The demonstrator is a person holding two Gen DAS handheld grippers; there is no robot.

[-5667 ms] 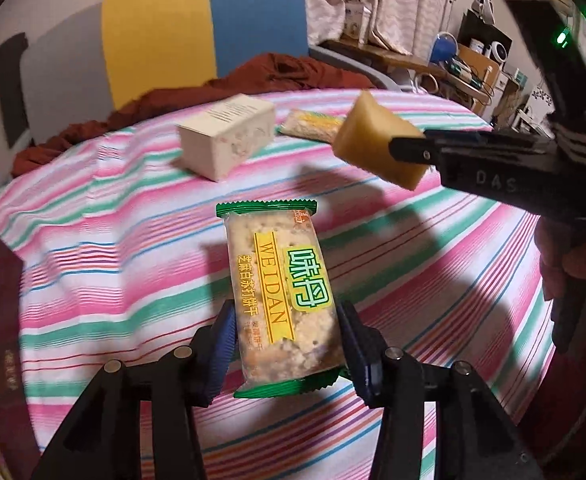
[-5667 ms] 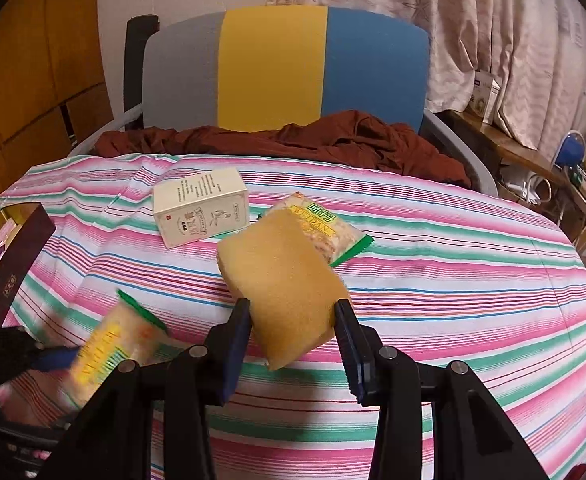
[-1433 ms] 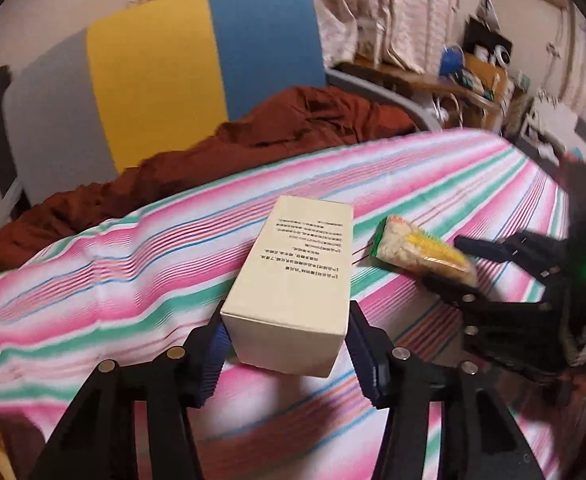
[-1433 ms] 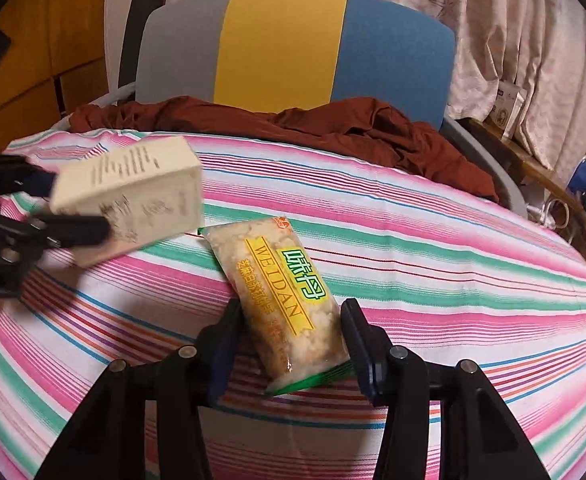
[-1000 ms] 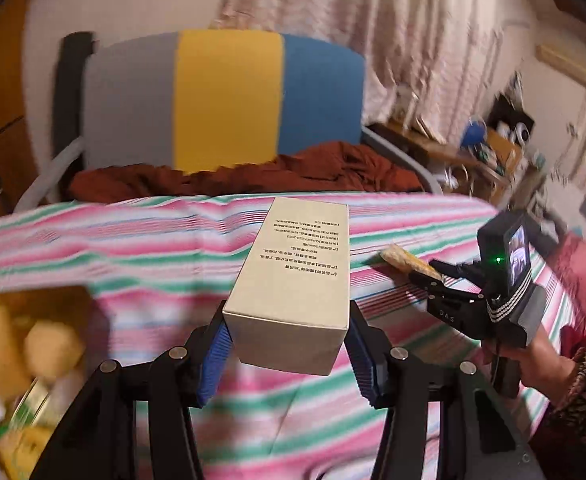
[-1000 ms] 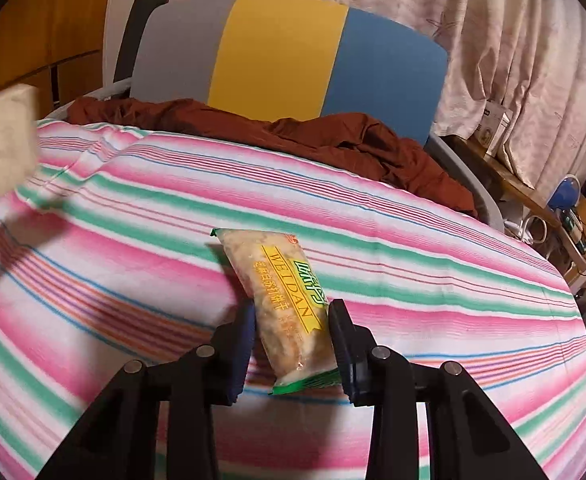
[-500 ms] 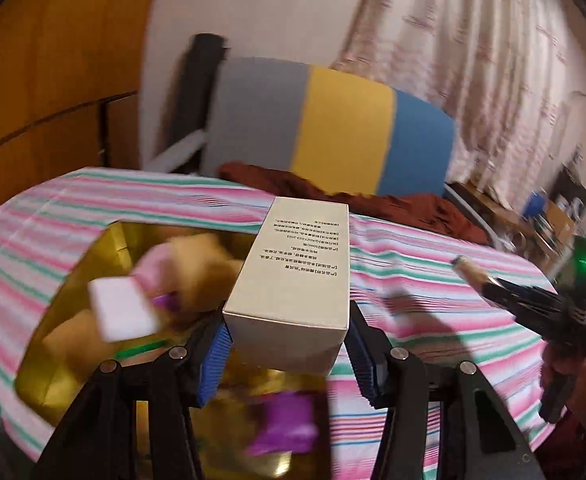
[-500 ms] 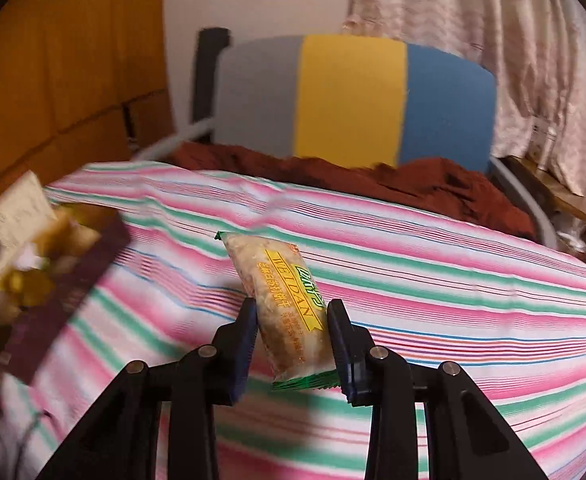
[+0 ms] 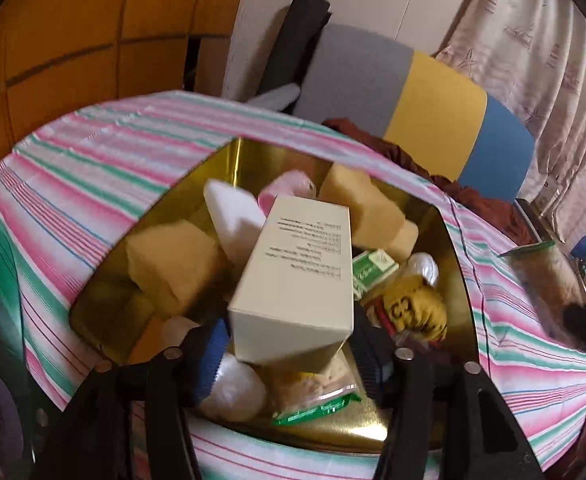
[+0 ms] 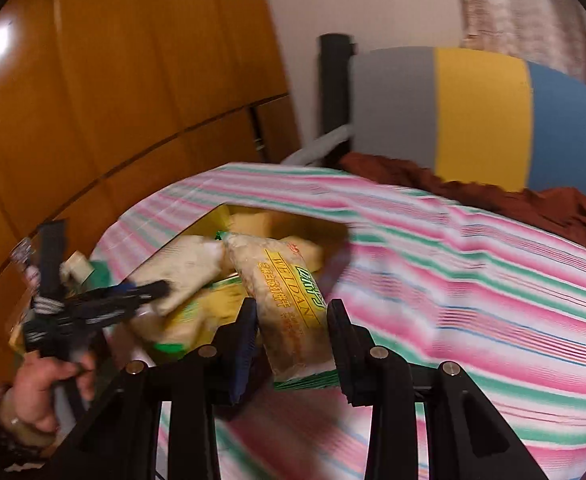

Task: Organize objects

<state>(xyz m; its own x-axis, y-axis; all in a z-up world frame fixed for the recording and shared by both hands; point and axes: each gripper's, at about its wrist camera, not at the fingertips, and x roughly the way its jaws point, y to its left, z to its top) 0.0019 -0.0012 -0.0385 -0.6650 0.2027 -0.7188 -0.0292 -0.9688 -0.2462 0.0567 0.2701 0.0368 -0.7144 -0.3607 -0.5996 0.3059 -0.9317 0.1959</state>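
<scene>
In the left wrist view a cream carton (image 9: 301, 276) hangs tilted between the fingers of my left gripper (image 9: 289, 344). Its jaws are opening and the pads stand just clear of the carton's sides. Directly below lies the open gold box (image 9: 253, 156), filled with yellow sponges (image 9: 173, 264), a white block (image 9: 233, 208) and snack packs. My right gripper (image 10: 293, 320) is shut on a Weidan cracker pack (image 10: 289, 300), held above the striped cloth beside the gold box (image 10: 217, 216). The left gripper (image 10: 93, 308) shows at the left of the right wrist view.
A striped tablecloth (image 9: 93, 168) covers the round table. Behind it stands a grey, yellow and blue chair (image 9: 433, 108) with a brown cloth (image 9: 473, 196) on it. Wooden panelling (image 10: 113, 80) lies to the left. A person's hand (image 10: 41, 384) grips the left tool.
The left gripper swung left with the carton until it was over the gold box, and its jaws widened, so the carton now tilts loose. The right gripper lifted the cracker pack and swung towards the box.
</scene>
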